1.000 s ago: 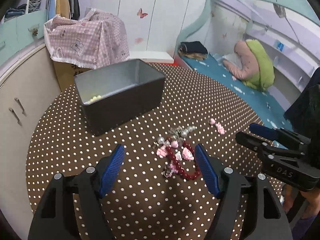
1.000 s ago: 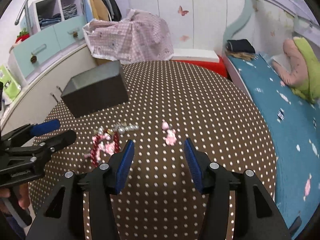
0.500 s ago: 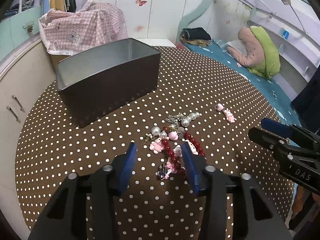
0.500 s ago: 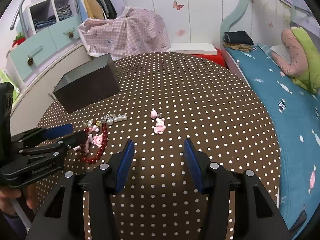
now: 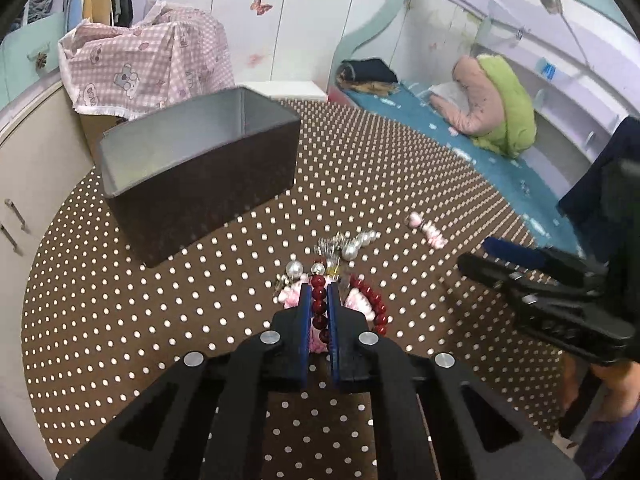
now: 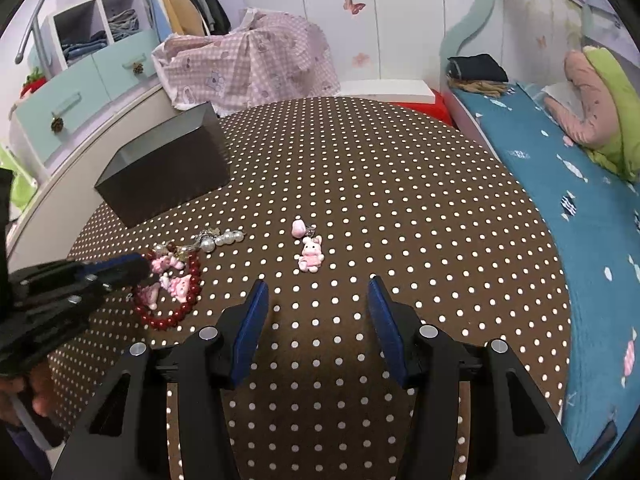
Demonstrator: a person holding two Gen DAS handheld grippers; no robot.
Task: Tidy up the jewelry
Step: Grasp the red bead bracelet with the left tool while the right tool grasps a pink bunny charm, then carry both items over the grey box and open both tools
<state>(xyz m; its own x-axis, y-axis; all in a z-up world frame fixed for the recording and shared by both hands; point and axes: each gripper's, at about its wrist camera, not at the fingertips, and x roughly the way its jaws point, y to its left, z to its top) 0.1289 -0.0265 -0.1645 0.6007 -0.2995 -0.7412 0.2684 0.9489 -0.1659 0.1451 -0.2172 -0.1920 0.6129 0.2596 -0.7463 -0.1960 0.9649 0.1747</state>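
While the left tongs point(image 5: 319, 294) are closing on the red bracelet point(image 5: 319, 305) on the tabletop point(image 5: 200, 304), the right tongs point(image 6: 318, 294) hover apart near a pink charm point(image 6: 311, 258).

Glossy red bead bracelet point(image 5: 319, 305) lies on matt polka-dot cloth tablecloth point(image 5: 392, 168).

Left claw point(image 5: 320, 294) closing on beads; right claw point(image 6: 318, 296) gapes, tilted down.
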